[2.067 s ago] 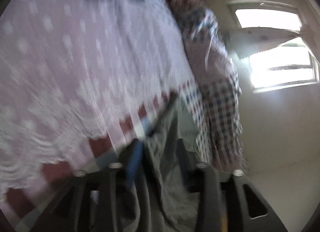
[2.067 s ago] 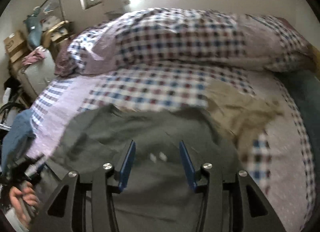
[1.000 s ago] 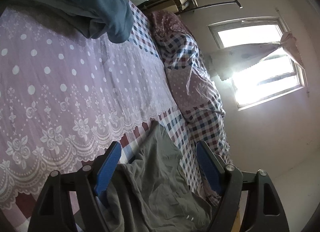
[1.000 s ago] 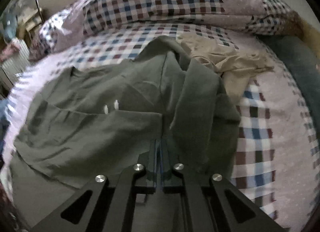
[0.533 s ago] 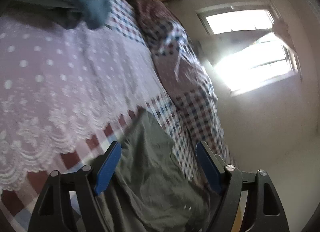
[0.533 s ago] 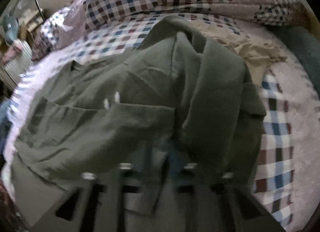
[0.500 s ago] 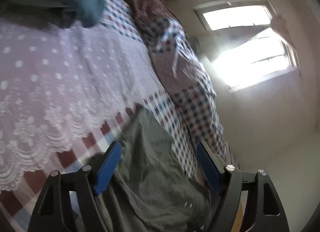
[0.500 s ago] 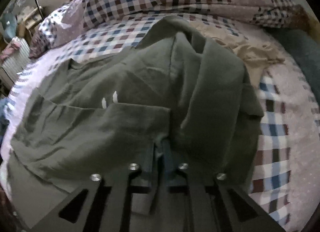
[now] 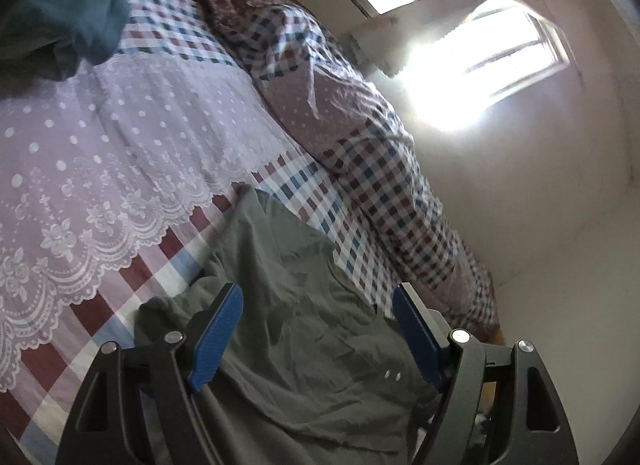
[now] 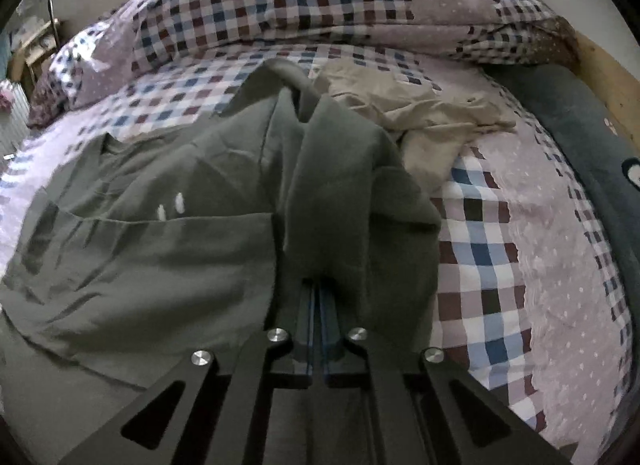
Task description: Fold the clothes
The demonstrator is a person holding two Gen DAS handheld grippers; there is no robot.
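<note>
One olive-green shirt [image 10: 160,249] lies half-folded on the bed [image 10: 520,265], its side drawn up and over by the right hand-held gripper [image 10: 319,297].

Both pads of that gripper are pressed together on a thick ridge of the shirt's fabric, which drapes over its tips and falls in soft folds across the flatter front panel; two small white marks [image 10: 170,207] sit on the chest. The left hand-held gripper [image 9: 316,329] stands wide open above the crumpled far part of the same shirt [image 9: 300,305], holding nothing. The step looks like the first side fold. Next, the right should lay the lifted edge flat and let go, while the left pins or smooths the cloth. A thin, limp, creasing weave, probably cotton, though blur hides the grain. A beige garment [image 10: 420,113] lies rumpled just beside it, on the checked bedsheet [image 10: 480,249].
</note>
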